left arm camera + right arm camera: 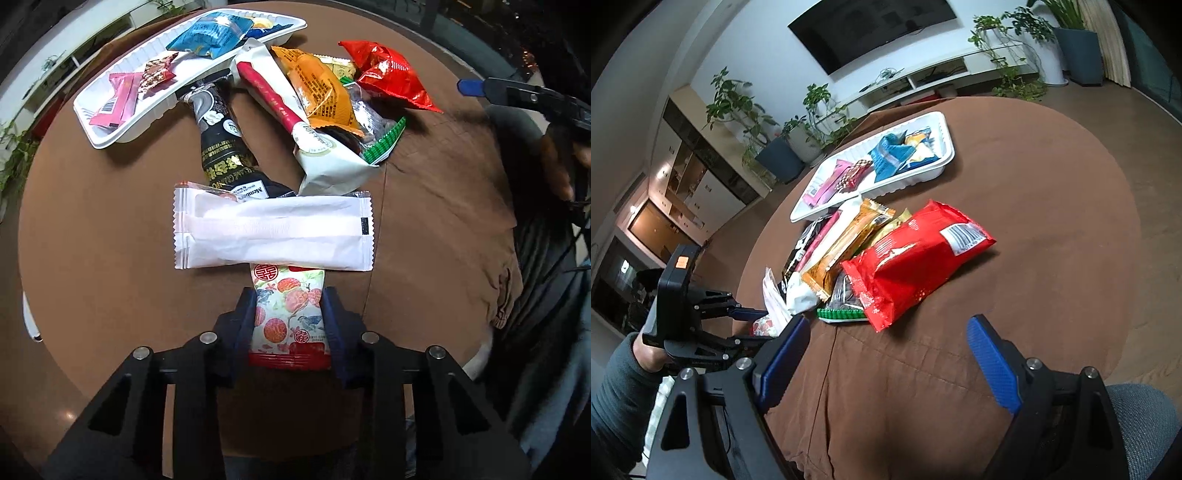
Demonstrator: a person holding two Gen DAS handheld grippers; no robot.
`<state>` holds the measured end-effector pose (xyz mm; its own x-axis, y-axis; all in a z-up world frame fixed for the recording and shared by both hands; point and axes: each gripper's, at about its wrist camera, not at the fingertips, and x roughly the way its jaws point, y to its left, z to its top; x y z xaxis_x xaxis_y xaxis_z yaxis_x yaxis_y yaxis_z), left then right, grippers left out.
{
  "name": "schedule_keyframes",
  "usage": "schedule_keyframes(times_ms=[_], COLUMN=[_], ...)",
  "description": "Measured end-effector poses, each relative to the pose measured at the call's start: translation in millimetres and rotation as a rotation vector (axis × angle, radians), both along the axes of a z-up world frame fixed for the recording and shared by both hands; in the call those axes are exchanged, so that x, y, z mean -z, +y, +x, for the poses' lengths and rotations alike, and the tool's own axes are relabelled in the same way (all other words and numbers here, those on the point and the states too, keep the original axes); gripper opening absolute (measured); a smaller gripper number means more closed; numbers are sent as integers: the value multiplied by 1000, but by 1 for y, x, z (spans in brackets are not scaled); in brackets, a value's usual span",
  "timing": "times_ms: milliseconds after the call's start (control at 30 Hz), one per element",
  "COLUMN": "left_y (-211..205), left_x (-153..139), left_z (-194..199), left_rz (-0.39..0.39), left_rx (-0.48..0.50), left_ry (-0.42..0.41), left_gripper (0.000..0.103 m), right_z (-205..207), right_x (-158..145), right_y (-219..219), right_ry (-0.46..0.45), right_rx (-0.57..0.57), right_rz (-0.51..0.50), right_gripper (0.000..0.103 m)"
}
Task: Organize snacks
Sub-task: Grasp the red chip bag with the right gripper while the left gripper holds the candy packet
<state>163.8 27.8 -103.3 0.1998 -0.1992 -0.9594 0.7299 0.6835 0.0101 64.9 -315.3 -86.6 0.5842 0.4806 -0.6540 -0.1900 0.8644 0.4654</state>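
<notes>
My left gripper (pixel 289 299) is shut on a floral red-and-white snack packet (pixel 288 317), whose far end lies under a white wrapper (pixel 271 230). Beyond lie a black packet (pixel 221 147), a cream packet with a red stripe (pixel 295 118), an orange packet (pixel 321 92) and a red bag (pixel 388 74). A white tray (pixel 122 129) at the far left holds blue, pink and brown snacks. My right gripper (pixel 886 332) is open and empty, just in front of the red bag (pixel 916 258). The tray (pixel 945 162) shows behind the pile, and the left gripper (pixel 746 317) at the left.
The round table has a brown cloth (pixel 1034 221), wrinkled near its front edge. A TV, a low white shelf and potted plants (pixel 812 122) stand beyond the table. A person's hand (pixel 561 158) holds the right gripper at the right edge of the left wrist view.
</notes>
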Motion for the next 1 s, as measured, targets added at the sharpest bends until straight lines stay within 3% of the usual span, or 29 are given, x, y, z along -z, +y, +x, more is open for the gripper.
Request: schedule_keyframes(times_ms=[200, 300, 400, 567, 733, 900, 1000], left_y=[7, 18, 34, 53, 50, 61, 60], left_x=[-2, -3, -4, 0, -2, -3, -3], left_z=[-9, -15, -22, -32, -36, -35, -36], left_rz=[-29, -98, -185, -298, -281, -284, -278], left_rx=[-80, -134, -206, -333, -338, -357, -349], left_ry=[4, 27, 47, 63, 49, 50, 50], left_gripper=[32, 32, 32, 32, 32, 32, 32], right_z=[-1, 2, 13, 36, 57, 52, 54], right_x=[-20, -31, -39, -46, -36, -19, -10], right_y=[18, 21, 26, 33, 51, 69, 72], right_ry=[-100, -180, -244, -287, -281, -294, -296], right_rx=[-135, -234, -402, -611, -797, -994, -1057], right_rz=[-168, -269, -424, -561, -692, -796, -837], right_gripper=[87, 87, 85, 84, 82, 80, 76])
